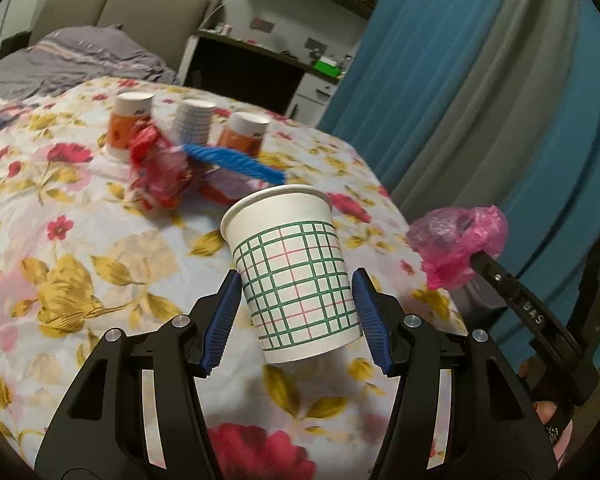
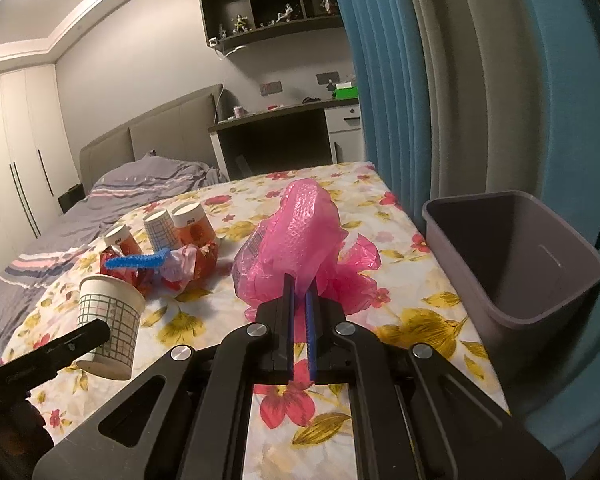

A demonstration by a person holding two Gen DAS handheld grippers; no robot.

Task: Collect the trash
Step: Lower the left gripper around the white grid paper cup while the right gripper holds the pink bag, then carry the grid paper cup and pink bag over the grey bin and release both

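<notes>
A white paper cup with a green grid (image 1: 296, 276) sits tilted between the blue pads of my left gripper (image 1: 296, 312), which holds it above the flowered table; it also shows in the right wrist view (image 2: 110, 326). My right gripper (image 2: 300, 292) is shut on a crumpled pink plastic bag (image 2: 296, 244), held over the table; the bag shows in the left wrist view (image 1: 456, 244) at the right. A grey bin (image 2: 512, 264) stands open at the table's right edge.
Three upside-down paper cups (image 1: 192, 124) stand at the back of the flowered tablecloth (image 1: 80, 260). A red wrapper (image 1: 158, 168) and a blue ribbed strip (image 1: 236, 162) lie before them. Blue and grey curtains (image 2: 480, 80) hang at the right; a bed (image 2: 140, 184) lies behind.
</notes>
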